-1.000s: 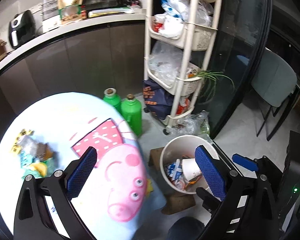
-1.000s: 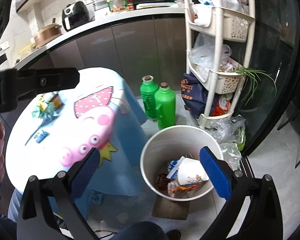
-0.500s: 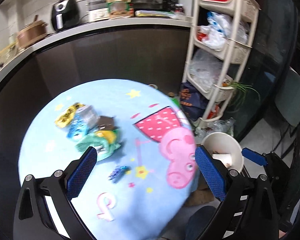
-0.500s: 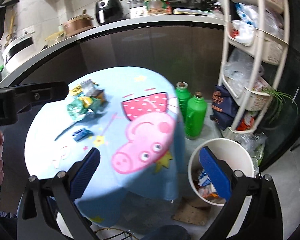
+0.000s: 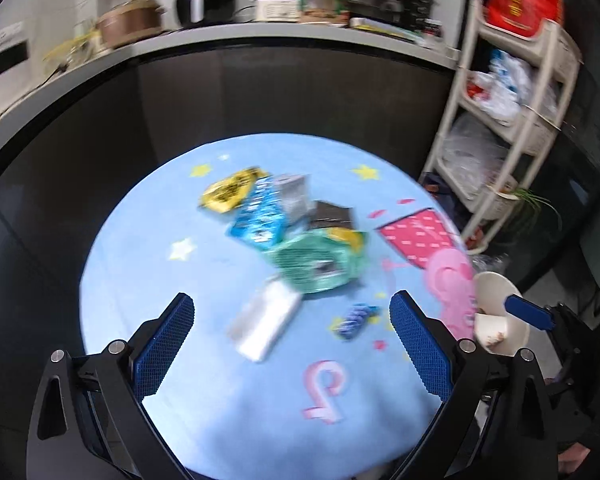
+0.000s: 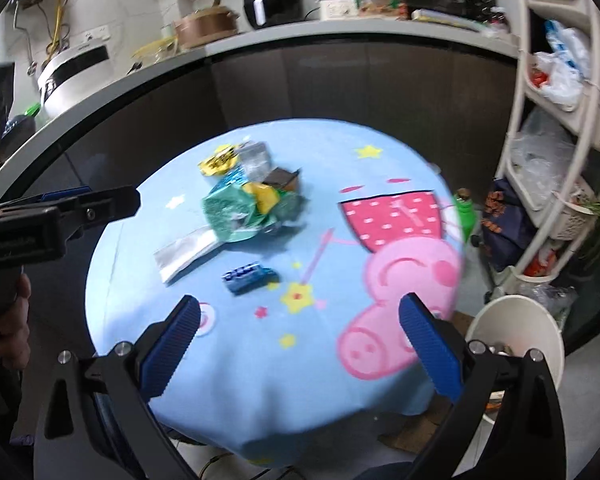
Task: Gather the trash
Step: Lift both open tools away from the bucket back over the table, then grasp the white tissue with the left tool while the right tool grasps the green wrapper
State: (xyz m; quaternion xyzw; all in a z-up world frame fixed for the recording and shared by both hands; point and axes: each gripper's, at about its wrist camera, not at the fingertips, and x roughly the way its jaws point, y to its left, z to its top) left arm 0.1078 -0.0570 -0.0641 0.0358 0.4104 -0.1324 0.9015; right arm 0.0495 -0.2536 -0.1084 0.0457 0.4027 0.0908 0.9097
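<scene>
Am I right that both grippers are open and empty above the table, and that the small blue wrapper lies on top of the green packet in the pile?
Not quite. The small blue wrapper lies alone on the tablecloth, apart from the green packet and nearer the grippers, as the right wrist view shows. The rest holds: the left gripper and right gripper are open and empty above the table.

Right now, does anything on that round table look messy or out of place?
Yes. A heap of crumpled wrappers litters the blue cartoon tablecloth, with a silver packet and a small blue wrapper lying loose nearer the front. The white bin stands on the floor beside the table. Nothing looks spilled or broken.
</scene>
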